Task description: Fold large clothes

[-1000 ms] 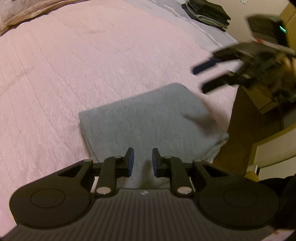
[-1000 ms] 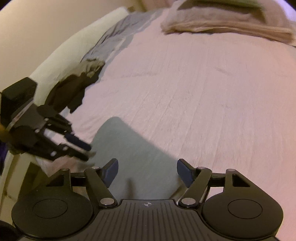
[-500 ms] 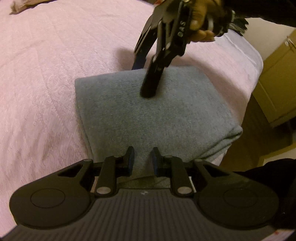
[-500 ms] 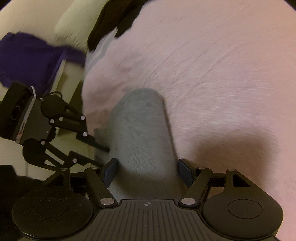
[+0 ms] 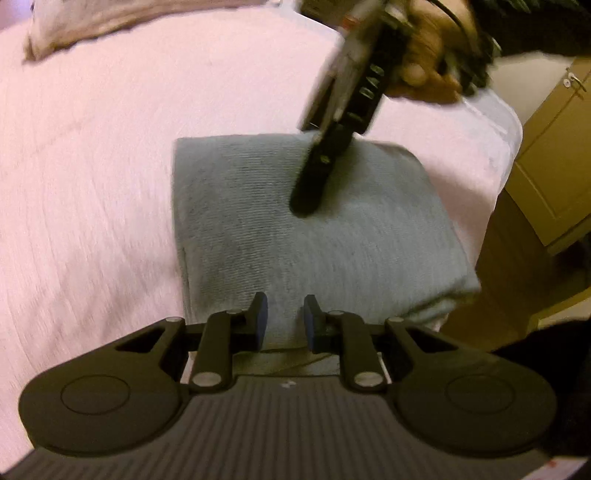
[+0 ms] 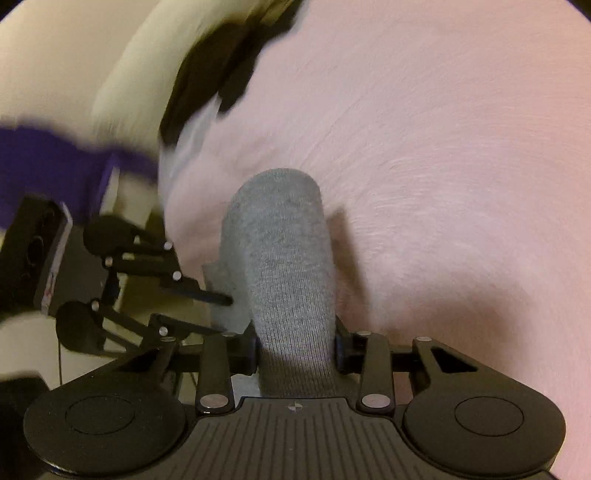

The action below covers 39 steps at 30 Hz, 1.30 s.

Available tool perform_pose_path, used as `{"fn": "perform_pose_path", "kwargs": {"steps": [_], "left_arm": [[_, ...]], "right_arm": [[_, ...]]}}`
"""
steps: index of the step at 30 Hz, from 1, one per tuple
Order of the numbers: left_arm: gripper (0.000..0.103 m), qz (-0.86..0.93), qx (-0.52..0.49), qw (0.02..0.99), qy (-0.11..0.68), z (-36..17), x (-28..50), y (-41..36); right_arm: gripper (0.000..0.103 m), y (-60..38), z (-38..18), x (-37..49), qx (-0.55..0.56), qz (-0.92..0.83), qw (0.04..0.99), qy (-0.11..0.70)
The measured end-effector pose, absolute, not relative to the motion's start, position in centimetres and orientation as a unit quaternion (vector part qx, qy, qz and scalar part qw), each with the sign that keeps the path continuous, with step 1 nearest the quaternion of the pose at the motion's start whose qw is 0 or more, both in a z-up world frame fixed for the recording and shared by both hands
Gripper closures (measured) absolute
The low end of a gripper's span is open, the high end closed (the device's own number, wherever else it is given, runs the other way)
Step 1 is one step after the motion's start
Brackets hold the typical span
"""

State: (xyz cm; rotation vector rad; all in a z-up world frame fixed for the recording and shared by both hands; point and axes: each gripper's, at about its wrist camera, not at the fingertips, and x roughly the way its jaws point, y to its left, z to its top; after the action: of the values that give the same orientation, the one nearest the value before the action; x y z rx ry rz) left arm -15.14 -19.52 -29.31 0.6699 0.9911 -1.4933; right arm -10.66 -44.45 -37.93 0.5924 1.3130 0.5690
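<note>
Grey garment (image 5: 317,236) lies as a compact, thick rectangular bundle on the pink bedspread (image 5: 92,177), close to the bed's edge. Judging by the stacked layers at its near edge, most of the folding looks done; what seems left is a last pat-down or a carry to a pile.

Left gripper (image 5: 282,319): jaws stand a narrow gap apart, just above the bundle's near edge. Grey cloth shows through the gap, but nothing is pinched that I can see. In the right wrist view the same tool comes in from the left, its fingers (image 6: 207,295) reaching the side of the bundle.

Right gripper (image 6: 295,350): jaws sit partly closed, 1 on each side of a raised ridge of grey cloth that runs forward from between them. The pads appear to touch the fabric on both sides, so I read this as a grip on the garment, though motion blur leaves the firmness uncertain. From the left wrist view, this tool comes down from the far side, its dark finger (image 5: 314,181) planted on the top middle of the bundle, with the person's hand (image 5: 428,62) around the handle.

Beyond the right jaws, dark clothes (image 6: 221,70) lie at the far edge of the bed, blurred; possibly the finished stack. A pillow-like fold (image 5: 103,22) sits well ahead of the left jaws. Wooden cabinet (image 5: 550,155) stands off to the right of them.
</note>
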Motion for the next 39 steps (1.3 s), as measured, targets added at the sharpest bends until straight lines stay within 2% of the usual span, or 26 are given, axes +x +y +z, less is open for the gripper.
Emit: {"fn": "perform_pose_path", "kwargs": {"steps": [3, 7, 12, 15, 19, 21, 24, 26, 30, 32, 35, 39], "left_arm": [[0.087, -0.642, 0.272, 0.597, 0.396, -27.1, -13.7, -21.9], [0.087, -0.657, 0.267, 0.608, 0.357, -24.4, -12.4, -26.0], [0.087, -0.689, 0.270, 0.590, 0.323, -22.8, -13.0, -30.1], [0.087, -0.702, 0.266, 0.573, 0.327, -23.3, -15.0, -31.8], [0.087, -0.714, 0.260, 0.547, 0.353, -24.5, -18.3, -32.0], [0.087, -0.713, 0.252, 0.540, 0.369, -25.1, -19.2, -31.8], [0.086, -0.704, 0.233, 0.539, 0.400, -25.8, -20.4, -32.2], [0.080, -0.701, 0.214, 0.539, 0.415, -26.0, -21.0, -32.4], [0.070, -0.691, 0.178, 0.543, 0.441, -26.1, -22.0, -33.7], [0.061, -0.687, 0.164, 0.547, 0.449, -26.1, -22.3, -34.3], [0.055, -0.675, 0.154, 0.555, 0.461, -26.7, -23.2, -36.7], [0.054, -0.657, 0.151, 0.573, 0.465, -27.9, -24.6, -40.0]], "right_arm": [[0.070, -49.3, -36.5, -14.9, 0.361, 0.142, 0.754, 0.530], [0.070, -56.9, -34.8, -24.3, 0.515, -0.088, 0.778, 0.350], [0.070, -57.7, -35.6, -37.2, 0.605, -0.362, 0.701, 0.105], [0.070, -53.8, -37.3, -42.1, 0.623, -0.469, 0.626, 0.035], [0.064, -49.6, -38.8, -43.9, 0.618, -0.489, 0.612, 0.064], [0.059, -49.2, -38.2, -44.6, 0.596, -0.490, 0.629, 0.094], [0.058, -49.2, -36.2, -45.7, 0.555, -0.488, 0.660, 0.135], [0.057, -49.8, -34.1, -46.6, 0.506, -0.486, 0.694, 0.160], [0.048, -52.7, -30.0, -45.9, 0.414, -0.435, 0.768, 0.224], [0.047, -55.5, -29.0, -44.5, 0.372, -0.390, 0.799, 0.266], [0.046, -58.7, -28.8, -43.0, 0.339, -0.320, 0.826, 0.317], [0.046, -63.8, -31.3, -40.8, 0.325, -0.228, 0.838, 0.375]]}}
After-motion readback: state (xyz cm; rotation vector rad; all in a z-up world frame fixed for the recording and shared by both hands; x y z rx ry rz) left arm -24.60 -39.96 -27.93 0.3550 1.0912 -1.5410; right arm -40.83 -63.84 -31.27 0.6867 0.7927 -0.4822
